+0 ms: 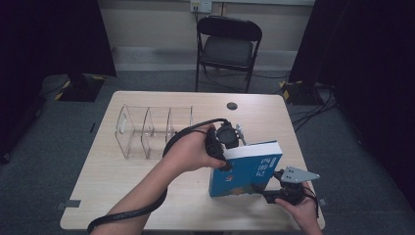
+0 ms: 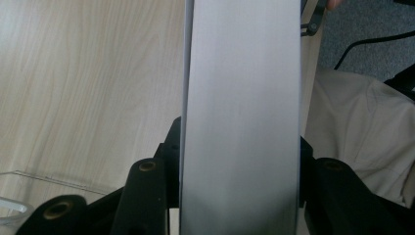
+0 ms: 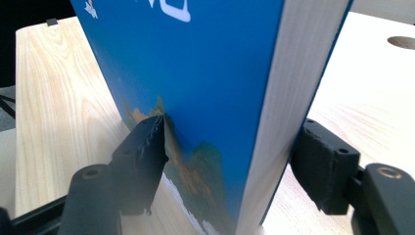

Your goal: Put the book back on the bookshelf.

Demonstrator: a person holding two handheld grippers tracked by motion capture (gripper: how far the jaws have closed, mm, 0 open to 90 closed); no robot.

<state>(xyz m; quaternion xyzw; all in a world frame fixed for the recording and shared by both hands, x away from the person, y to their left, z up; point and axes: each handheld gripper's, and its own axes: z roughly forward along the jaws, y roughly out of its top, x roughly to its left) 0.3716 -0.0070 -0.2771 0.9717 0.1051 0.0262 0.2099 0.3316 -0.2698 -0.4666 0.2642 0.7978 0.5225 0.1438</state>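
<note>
A thick blue book (image 1: 247,171) stands upright on the wooden table (image 1: 117,196), right of centre near the front edge. My left gripper (image 1: 225,159) comes down on its top left corner. In the left gripper view the white page block (image 2: 240,98) sits tight between the black fingers (image 2: 169,147), so this gripper is shut on it. My right gripper (image 1: 262,190) holds the book's lower right end. In the right gripper view its pads (image 3: 147,147) press on the blue cover (image 3: 195,73) and on the back cover.
A clear acrylic divider rack (image 1: 151,129) stands left of the book, and its edge (image 2: 49,181) shows in the left gripper view. A black folding chair (image 1: 227,46) is beyond the table. A round cable hole (image 1: 232,105) lies near the far edge.
</note>
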